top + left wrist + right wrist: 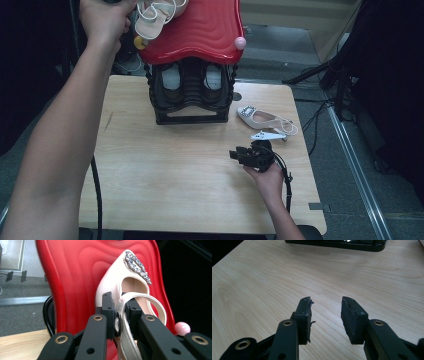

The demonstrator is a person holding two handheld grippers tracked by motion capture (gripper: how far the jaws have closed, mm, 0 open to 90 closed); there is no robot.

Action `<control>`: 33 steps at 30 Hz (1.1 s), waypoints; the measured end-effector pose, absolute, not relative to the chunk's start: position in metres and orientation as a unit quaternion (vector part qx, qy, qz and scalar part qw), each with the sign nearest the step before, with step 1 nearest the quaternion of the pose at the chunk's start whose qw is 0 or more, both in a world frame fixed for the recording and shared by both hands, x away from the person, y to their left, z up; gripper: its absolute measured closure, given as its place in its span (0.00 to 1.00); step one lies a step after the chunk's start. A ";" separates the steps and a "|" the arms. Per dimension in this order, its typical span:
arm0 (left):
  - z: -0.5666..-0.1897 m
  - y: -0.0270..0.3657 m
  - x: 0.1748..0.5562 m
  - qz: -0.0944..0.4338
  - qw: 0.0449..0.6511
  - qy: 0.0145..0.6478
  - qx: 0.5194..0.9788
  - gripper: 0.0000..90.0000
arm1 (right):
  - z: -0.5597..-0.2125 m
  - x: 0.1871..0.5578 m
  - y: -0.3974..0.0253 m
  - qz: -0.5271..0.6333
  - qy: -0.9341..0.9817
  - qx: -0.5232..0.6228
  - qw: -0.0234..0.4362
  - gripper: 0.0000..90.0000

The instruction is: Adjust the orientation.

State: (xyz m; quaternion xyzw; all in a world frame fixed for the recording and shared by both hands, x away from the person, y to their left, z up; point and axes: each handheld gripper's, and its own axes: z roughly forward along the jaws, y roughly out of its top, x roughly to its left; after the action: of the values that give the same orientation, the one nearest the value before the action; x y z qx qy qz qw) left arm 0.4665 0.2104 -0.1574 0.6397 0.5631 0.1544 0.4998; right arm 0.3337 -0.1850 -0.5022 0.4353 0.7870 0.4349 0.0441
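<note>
The left gripper pinches the strap of a cream shoe, held up against the red roof of a black shoe rack at the table's far edge. The right gripper rests low over the pale wooden table, jaws apart and holding nothing. A second cream shoe lies on the table right of the rack. Around the table are grey floor, dark drapes and cables.

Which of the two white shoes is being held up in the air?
The shoe over the red roof, pinched by the left tongs; the other shoe lies on the table.
</note>
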 end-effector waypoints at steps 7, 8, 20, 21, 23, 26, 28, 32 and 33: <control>-0.173 0.200 0.478 0.167 0.502 0.566 0.632 0.91 | -0.502 0.332 -0.186 0.434 0.787 0.436 0.044 0.68; -0.176 0.201 0.479 0.167 0.509 0.565 0.628 0.91 | -0.502 0.332 -0.186 0.434 0.787 0.436 0.043 0.68; -0.193 0.203 0.474 0.185 0.507 0.553 0.635 0.90 | -0.503 0.331 -0.186 0.433 0.788 0.436 0.045 0.68; -0.193 0.203 0.474 0.184 0.506 0.552 0.636 0.90 | -0.503 0.331 -0.185 0.433 0.788 0.436 0.044 0.68; -0.194 0.202 0.472 0.182 0.504 0.551 0.639 0.89 | -0.503 0.331 -0.185 0.432 0.788 0.436 0.044 0.68; -0.192 0.202 0.471 0.173 0.500 0.551 0.646 0.84 | -0.503 0.331 -0.185 0.432 0.788 0.436 0.044 0.68; -0.190 0.201 0.471 0.172 0.492 0.549 0.653 0.79 | -0.503 0.331 -0.185 0.433 0.788 0.435 0.046 0.68; -0.186 0.201 0.470 0.173 0.482 0.544 0.665 0.68 | -0.503 0.331 -0.186 0.433 0.788 0.436 0.046 0.68; -0.185 0.202 0.469 0.174 0.485 0.544 0.663 0.67 | -0.503 0.331 -0.186 0.432 0.788 0.436 0.046 0.68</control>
State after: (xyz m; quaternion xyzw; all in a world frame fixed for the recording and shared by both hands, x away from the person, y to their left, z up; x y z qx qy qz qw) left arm 0.4687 0.2021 -0.1855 0.6628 0.5435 0.1736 0.4849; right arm 0.3312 -0.1856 -0.5027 0.4361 0.7882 0.4318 0.0459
